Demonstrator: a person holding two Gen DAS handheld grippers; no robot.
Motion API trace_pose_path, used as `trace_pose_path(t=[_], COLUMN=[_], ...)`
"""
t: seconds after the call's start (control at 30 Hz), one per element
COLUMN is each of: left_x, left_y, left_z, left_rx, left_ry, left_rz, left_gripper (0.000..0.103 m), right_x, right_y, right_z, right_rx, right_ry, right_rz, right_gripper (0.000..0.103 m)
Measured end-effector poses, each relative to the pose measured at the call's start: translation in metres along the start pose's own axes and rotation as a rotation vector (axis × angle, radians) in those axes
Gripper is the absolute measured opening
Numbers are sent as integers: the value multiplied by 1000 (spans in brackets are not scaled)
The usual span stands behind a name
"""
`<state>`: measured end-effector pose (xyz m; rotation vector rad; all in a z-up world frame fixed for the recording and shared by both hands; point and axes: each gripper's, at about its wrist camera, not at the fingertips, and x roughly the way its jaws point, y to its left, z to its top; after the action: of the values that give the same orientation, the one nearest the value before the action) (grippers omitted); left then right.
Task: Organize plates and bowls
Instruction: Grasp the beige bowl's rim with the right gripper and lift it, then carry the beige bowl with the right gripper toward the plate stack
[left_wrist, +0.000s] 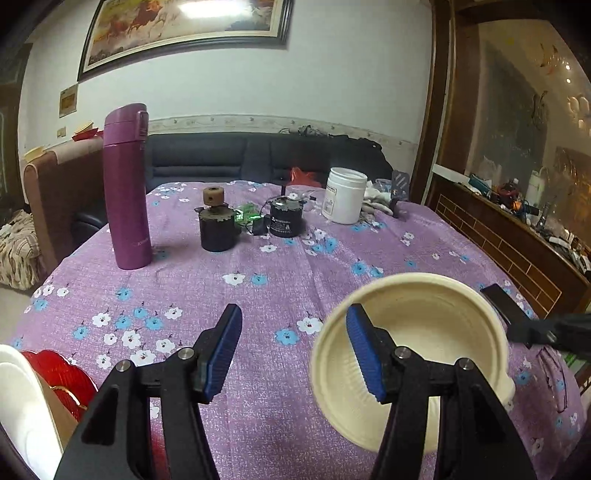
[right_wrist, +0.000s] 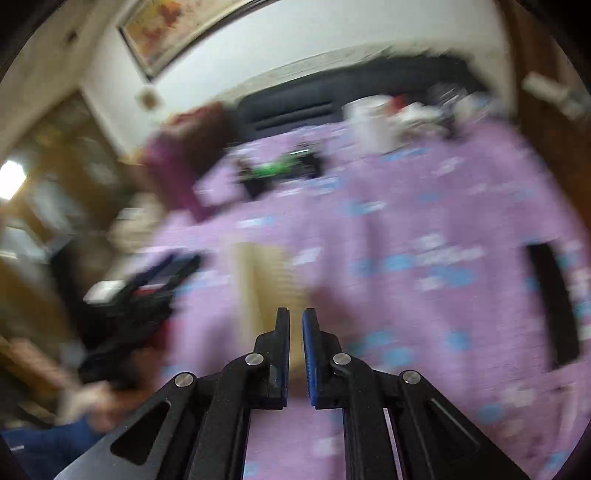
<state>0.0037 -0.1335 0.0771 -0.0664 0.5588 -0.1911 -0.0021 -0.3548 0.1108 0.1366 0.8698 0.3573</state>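
1. Right gripper (right_wrist: 296, 321) pinches the cream bowl's (left_wrist: 413, 354) rim, carrying it tilted above the tablecloth (left_wrist: 258, 266).
2. Left gripper (left_wrist: 293, 339) hangs half-spread, empty.
3. Next, I judge, nest it with the white dishes (left_wrist: 18, 398) at my left.

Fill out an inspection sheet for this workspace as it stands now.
Surface: table under purple floral cloth.
Job's things: cream bowl, tilted, rim held by right gripper; white and red dishes at left edge.
Clutter: purple flask, two dark motors, green circuit board, white jar, black strip.
Grippers: left gripper open, empty; right shut on bowl.
Cables: thin wires by the motors.
Surroundings: dark sofa, framed picture, cluttered sideboard.
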Motion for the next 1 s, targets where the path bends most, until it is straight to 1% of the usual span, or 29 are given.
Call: trace_pose_path(t=[0.03,0.07,0.13,0.17,0.23,0.27,0.3,0.33,0.37,0.4,0.43,0.57,0.63,0.7,0.73,0.77,0.8,0.83,0.9,1.0], left_x=[2,3,7,8,12,14,16,19,20,22,23,29,36,42,45,47,50,51,50,49], left_y=[-1,-2,-3,-3,-3,-3,-4,-4,-4,-3,-3,-10,-16,-21,-24,-25,-27,-28,-28,-29], left_z=[-1,-2,-2,-3,-4,-5,-6,-7,-8,-8,-8,-10,-11,-13,-15,-16,-18,-20,-20,-21], left_rx=[4,8,8,4,-5,-9,-13,-17,-24,-31,-37,-34,-13,12,28,40,52,68,76,79], left_ry=[10,21,39,46,68,79,91,104,114,122,128,150,167,177,184,193,206,205,200,202], left_rz=[-6,-12,-26,-34,-60,-70,-82,-94,-107,-120,-132,-174,-166,-152,-148,-144,-136,-114,-105,-104], left_gripper=[58,58,58,58,58,58,58,58,58,58,58,58,58,57,44,33,20,16,15,15], right_x=[1,1,-6,-11,-18,-15,-12,-8,-3,1,7,29,37,45,50,52,55,56,56,57], right_y=[-2,-7,-16,-19,-21,-21,-23,-25,-27,-30,-32,-34,-30,-23,-19,-16,-10,-5,1,3], right_z=[-1,-3,-9,-11,-15,-15,-17,-18,-18,-18,-17,-18,-19,-18,-18,-18,-18,-19,-19,-20], right_rx=[-6,14,97,117,123,129,154,181,201,222,244,282,271,246,229,214,188,160,125,103], right_ry=[-14,-21,-42,-59,-86,-82,-72,-63,-53,-43,-38,-1,6,12,15,15,17,8,-13,-32], right_rz=[-75,-107,-60,-56,-78,-75,-48,-25,-16,-12,-13,-16,-21,-59,-94,-112,-145,-188,-229,-257], right_gripper=[8,8,9,9,9,9,12,20,26,37,39,39,39,38,30,23,22,22,22,22])
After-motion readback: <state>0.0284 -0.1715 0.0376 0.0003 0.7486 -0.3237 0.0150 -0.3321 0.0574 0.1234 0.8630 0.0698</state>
